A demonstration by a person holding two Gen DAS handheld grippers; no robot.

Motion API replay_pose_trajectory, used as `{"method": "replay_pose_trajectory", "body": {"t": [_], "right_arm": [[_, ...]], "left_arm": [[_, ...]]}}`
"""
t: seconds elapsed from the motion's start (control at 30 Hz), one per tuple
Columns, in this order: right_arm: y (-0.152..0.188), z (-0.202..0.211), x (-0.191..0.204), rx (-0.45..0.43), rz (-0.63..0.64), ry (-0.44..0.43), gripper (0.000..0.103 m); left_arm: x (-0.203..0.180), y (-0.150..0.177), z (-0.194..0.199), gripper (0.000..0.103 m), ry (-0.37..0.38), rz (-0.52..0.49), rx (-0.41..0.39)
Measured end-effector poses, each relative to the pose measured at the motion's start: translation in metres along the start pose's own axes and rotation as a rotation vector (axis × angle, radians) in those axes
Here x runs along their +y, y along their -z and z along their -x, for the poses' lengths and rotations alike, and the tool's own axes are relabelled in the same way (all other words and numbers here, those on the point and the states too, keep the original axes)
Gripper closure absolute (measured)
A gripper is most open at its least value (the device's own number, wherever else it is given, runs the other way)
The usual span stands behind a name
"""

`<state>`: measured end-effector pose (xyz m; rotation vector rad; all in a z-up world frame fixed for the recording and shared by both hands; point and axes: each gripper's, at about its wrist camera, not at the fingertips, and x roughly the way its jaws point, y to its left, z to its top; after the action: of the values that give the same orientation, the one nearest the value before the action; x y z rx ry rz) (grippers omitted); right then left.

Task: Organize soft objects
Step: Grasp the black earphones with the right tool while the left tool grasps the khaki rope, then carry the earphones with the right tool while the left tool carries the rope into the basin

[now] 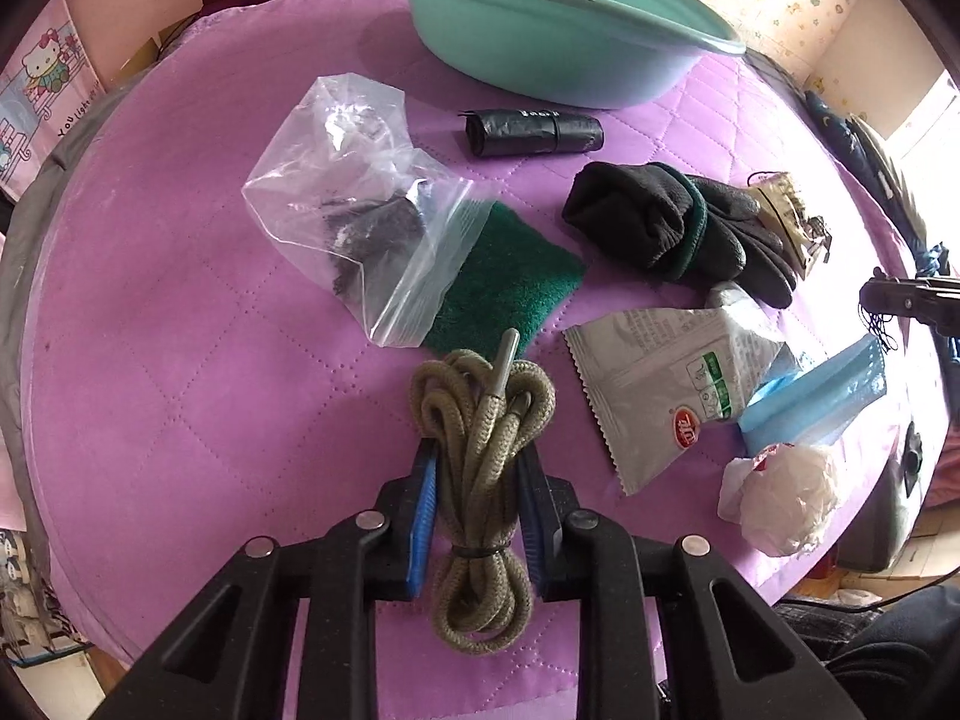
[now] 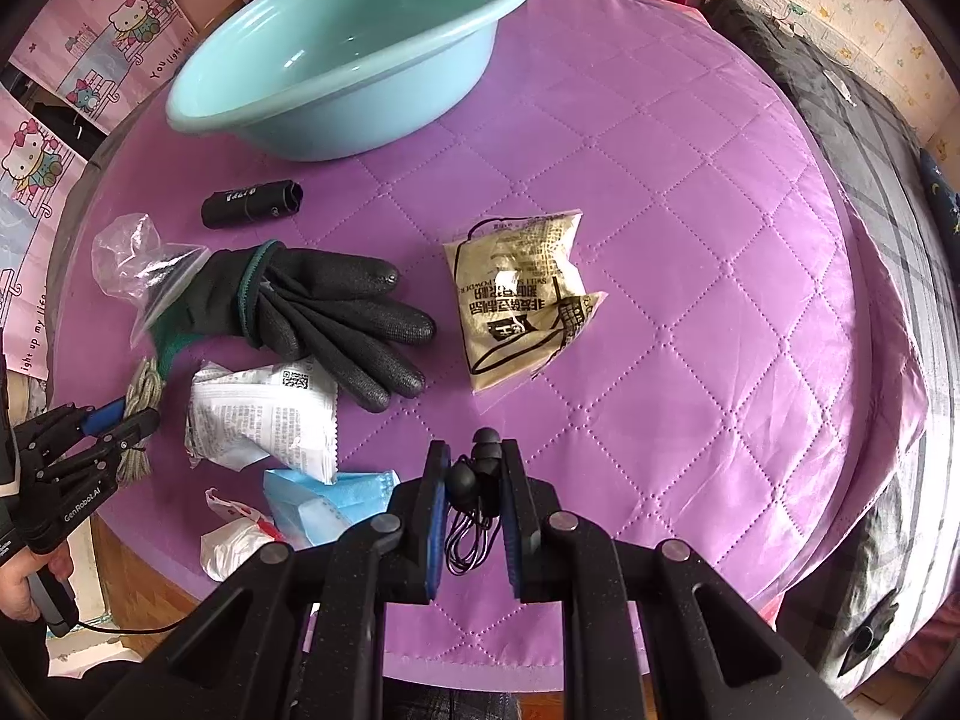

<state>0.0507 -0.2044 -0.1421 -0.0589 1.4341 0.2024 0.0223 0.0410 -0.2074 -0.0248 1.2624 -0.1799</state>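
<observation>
Left tongs (image 1: 477, 462) clamped on a bundled olive cord (image 1: 480, 480) with a metal tip, cord held between the blue pads just above the purple quilted counter (image 1: 180, 360). Right tongs (image 2: 475, 480) clamped on black earphones (image 2: 474, 480), coiled wire hanging between the pads, one ear tip poking out past the fingertips. Teal basin (image 2: 336, 60) sits at the far side of the counter, nothing visible inside. Near it a black bag roll (image 2: 252, 204). Black gloves (image 2: 324, 312) lie mid-counter, cuff touching a clear zip bag (image 1: 354, 204) that overlaps a green scouring pad (image 1: 510, 282). Tan powder sachet (image 2: 522, 294) lies beside the glove fingertips, apart from them. Grey printed packet (image 1: 654, 384) rests near the gloves, overlapping a blue mask pack (image 1: 816, 396); crumpled white plastic bag (image 1: 780, 504) just beside that at the counter edge.
</observation>
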Motion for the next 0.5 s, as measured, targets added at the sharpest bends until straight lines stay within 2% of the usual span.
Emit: {"method": "replay_pose_trajectory", "body": {"t": [0.5], "right_arm": [[-0.004, 0.026, 0.009, -0.047, 0.037, -0.001, 0.088]], "left_arm": [[-0.015, 0.004, 0.037, 0.077, -0.013, -0.024, -0.023]]}}
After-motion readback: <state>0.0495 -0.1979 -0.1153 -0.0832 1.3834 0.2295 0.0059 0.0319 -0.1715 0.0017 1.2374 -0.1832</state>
